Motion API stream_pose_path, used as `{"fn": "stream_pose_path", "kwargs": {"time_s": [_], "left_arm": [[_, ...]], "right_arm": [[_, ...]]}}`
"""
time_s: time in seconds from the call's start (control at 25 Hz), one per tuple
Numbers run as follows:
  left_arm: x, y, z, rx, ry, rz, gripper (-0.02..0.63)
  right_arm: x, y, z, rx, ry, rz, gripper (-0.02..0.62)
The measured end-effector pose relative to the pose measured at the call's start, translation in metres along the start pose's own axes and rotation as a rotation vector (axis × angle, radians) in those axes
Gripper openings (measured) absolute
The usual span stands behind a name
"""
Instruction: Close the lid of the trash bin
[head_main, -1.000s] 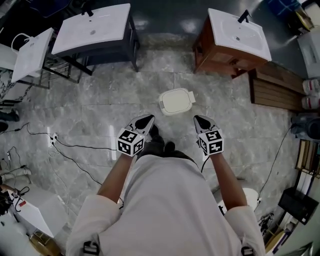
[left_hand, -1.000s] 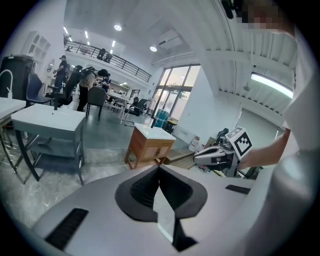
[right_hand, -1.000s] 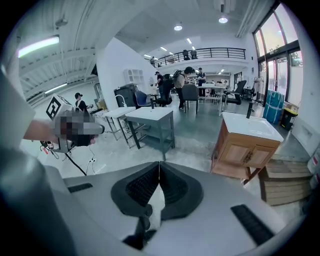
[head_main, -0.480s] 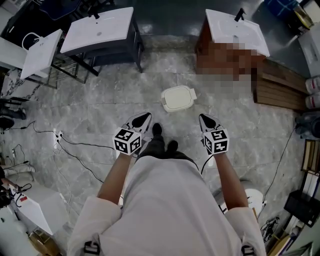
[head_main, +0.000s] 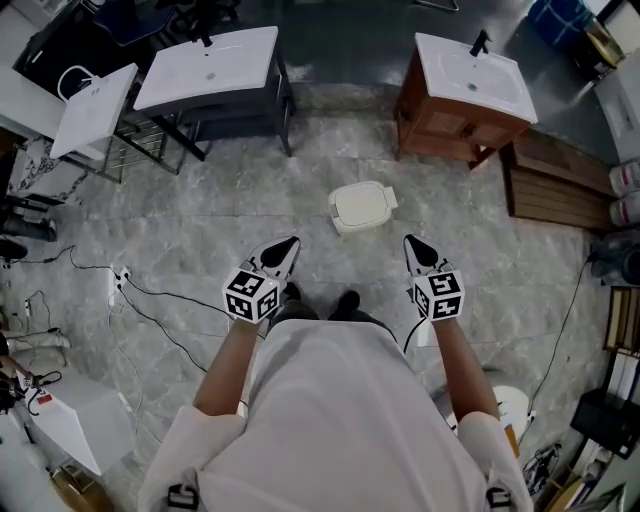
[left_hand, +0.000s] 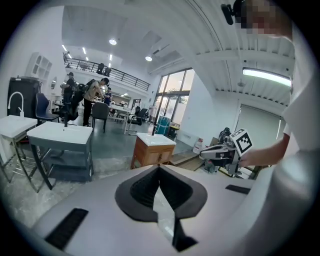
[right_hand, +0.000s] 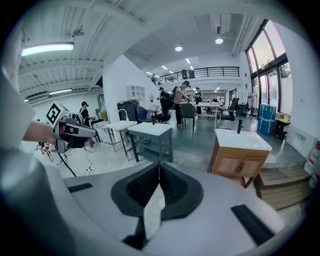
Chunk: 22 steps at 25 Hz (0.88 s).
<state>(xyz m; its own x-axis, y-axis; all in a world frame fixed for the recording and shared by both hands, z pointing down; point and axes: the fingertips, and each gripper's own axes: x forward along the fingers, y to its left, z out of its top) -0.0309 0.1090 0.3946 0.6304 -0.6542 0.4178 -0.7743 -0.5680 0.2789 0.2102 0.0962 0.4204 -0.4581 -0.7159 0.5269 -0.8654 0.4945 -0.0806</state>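
Trash bin (head_main: 362, 207) walls out of sight from above; far-off people (right_hand: 178, 102) indistinct.

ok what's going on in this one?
A person stands on the tiled floor with a gripper in each hand. The left gripper and the right gripper both have their fingers together and hold nothing. The small white trash bin sits on the floor just ahead, untouched, and its lid already looks down.
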Motion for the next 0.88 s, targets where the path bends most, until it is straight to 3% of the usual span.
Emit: {"fn": "stream_pose_path", "kwargs": {"time_s": [0.36,0.88], "left_arm": [[-0.028,0.027,0.024,0.028,-0.046,-0.026,0.018],[-0.045,0.063,0.043,0.036,-0.072,-0.023,0.018]], "right_arm": [[-0.001,0.020,0.032,0.003,-0.049,-0.066,0.031],[0.007,0.042,0.058,0.015,-0.091,-0.087,0.029]]}}
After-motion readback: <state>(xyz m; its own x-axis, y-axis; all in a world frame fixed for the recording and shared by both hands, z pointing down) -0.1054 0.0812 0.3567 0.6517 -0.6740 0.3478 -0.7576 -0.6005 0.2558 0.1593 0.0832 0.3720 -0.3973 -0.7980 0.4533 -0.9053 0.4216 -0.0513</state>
